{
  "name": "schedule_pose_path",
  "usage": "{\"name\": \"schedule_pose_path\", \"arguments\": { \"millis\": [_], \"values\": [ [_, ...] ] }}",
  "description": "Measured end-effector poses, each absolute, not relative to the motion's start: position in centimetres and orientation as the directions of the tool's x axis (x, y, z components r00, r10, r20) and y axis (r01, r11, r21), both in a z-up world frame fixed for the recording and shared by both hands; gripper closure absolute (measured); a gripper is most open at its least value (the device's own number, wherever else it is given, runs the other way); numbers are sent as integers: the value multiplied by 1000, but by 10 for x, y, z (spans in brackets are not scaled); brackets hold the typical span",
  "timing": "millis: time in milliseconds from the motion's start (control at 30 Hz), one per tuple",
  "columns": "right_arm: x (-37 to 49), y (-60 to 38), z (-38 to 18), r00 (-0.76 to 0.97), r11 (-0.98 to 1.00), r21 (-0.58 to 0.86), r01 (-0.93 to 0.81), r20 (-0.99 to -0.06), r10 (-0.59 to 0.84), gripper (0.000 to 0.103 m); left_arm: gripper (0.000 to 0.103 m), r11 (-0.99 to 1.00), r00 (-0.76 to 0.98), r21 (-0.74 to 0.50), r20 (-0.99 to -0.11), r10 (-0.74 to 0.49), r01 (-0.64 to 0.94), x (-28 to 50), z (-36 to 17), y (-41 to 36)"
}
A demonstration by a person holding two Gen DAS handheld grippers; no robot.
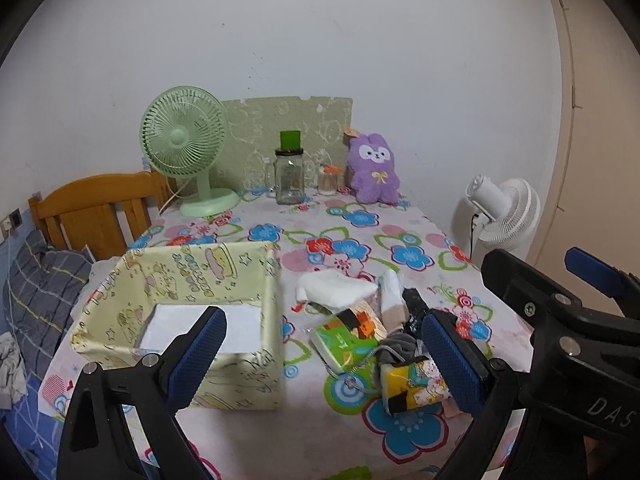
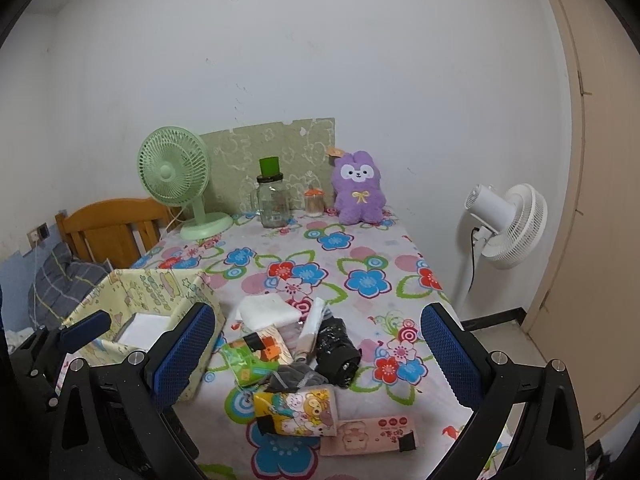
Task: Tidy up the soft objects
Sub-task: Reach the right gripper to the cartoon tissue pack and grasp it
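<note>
On the flowered tablecloth [image 2: 360, 248] sits a small heap of soft things, near the front edge: a white folded cloth [image 2: 268, 312], a green packet [image 2: 244, 364], a grey sock-like piece [image 2: 296, 378], a black bundle [image 2: 336, 350], a yellow cartoon tissue pack [image 2: 298, 406] and a pink pack [image 2: 372, 432]. Just left of the heap stands the yellow fabric box [image 1: 192, 280], holding only a white sheet at its bottom. Both tools hover above the table with nothing between their pads: the left gripper [image 1: 320, 360] is spread wide over the box's corner and the heap, the right gripper [image 2: 316, 360] spread wide over the heap itself. I'd say sorting has barely begun; the first pick is being lined up. Next, one tool must drop onto a single item, probably the yellow pack nearest, pinch it without snagging its neighbours, and carry it to the box.
</note>
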State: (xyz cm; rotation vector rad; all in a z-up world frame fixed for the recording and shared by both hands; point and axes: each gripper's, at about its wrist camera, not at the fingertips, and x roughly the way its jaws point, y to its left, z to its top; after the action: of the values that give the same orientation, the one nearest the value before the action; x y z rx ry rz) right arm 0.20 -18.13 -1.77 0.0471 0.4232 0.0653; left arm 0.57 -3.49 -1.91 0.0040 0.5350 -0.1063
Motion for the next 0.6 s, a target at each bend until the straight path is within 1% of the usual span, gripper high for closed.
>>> {"name": "schedule_pose_path", "arguments": {
  "millis": [67,167,300,600],
  "values": [
    [2,-184,-21,911,997,60,-49,-406,69,0,4,994,857,-34,-504,-104,101,5,-23,-38],
    [3,-188,-28,907,997,63,-51,-414,72,0,4,991,844,-50,-520,-131,123,5,-30,-43],
    [1,-194,-37,908,997,56,-51,-413,70,0,4,987,829,-45,-538,-154,155,6,-41,-54],
    [2,-199,-62,891,997,52,-60,-447,77,0,4,981,789,-45,-587,-180,190,10,-62,-69]
  ]
}}
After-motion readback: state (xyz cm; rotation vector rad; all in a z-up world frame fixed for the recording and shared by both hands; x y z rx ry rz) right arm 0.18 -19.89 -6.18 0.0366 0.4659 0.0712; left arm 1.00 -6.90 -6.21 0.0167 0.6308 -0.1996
